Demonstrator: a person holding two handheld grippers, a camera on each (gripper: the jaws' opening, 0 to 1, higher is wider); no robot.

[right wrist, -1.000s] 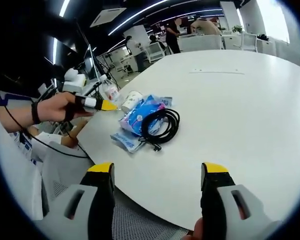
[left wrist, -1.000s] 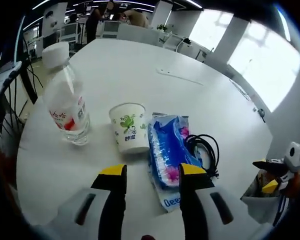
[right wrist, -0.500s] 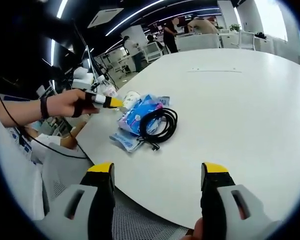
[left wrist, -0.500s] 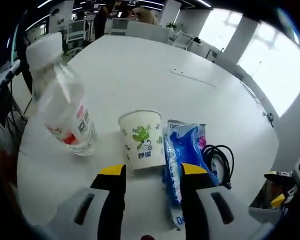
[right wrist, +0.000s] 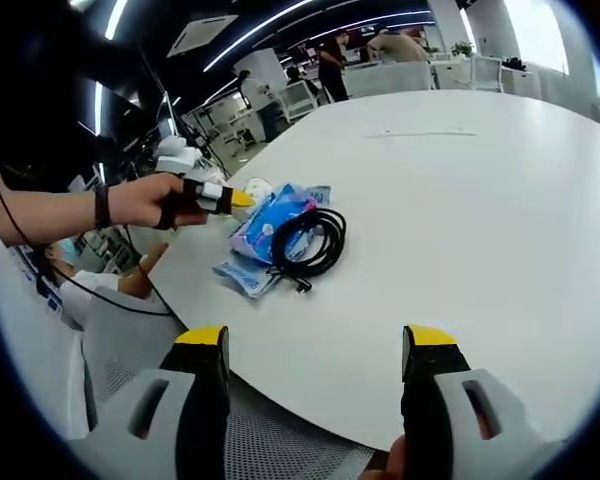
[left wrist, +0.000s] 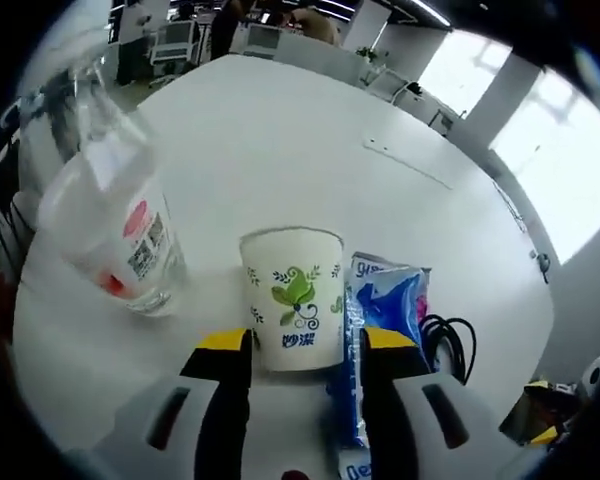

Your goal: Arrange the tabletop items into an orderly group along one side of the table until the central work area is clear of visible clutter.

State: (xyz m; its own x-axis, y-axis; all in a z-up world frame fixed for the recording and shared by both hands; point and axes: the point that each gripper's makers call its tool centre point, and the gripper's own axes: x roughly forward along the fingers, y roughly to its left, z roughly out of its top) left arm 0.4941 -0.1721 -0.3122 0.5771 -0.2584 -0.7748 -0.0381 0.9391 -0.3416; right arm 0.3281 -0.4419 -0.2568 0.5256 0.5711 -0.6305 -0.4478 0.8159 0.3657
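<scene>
One paper cup [left wrist: 291, 297], upright near the left edge of the white bench [left wrist: 310, 130], printed with a green leaf pattern, standing just beyond the yellow jaw tips of the left gripper [left wrist: 304, 345]; jaws spread, one tip to each side of the cup's base, gripping nothing yet, probably lined up this way to close on the cup and shift it. Just left of the cup, one clear water bottle [left wrist: 110, 225] with a red and white label, upright, close but apart from it. Just right of the cup, one blue tissue pack [left wrist: 380, 330], flat on the bench and seemingly touching the cup's side. Partly on the far right end of the pack, one coiled black cable [right wrist: 305, 240], most likely laid there to keep it from sprawling. Four items, then, already gathered in a tight row along one side, with the middle of the bench bare apart from one thin flat strip [left wrist: 405, 160] lying far off. In the right gripper view, the left gripper held by a hand [right wrist: 145, 200] at the group; right gripper [right wrist: 315, 345] hanging well back over the near bench edge, jaws wide apart and empty, apparently waiting its turn.
</scene>
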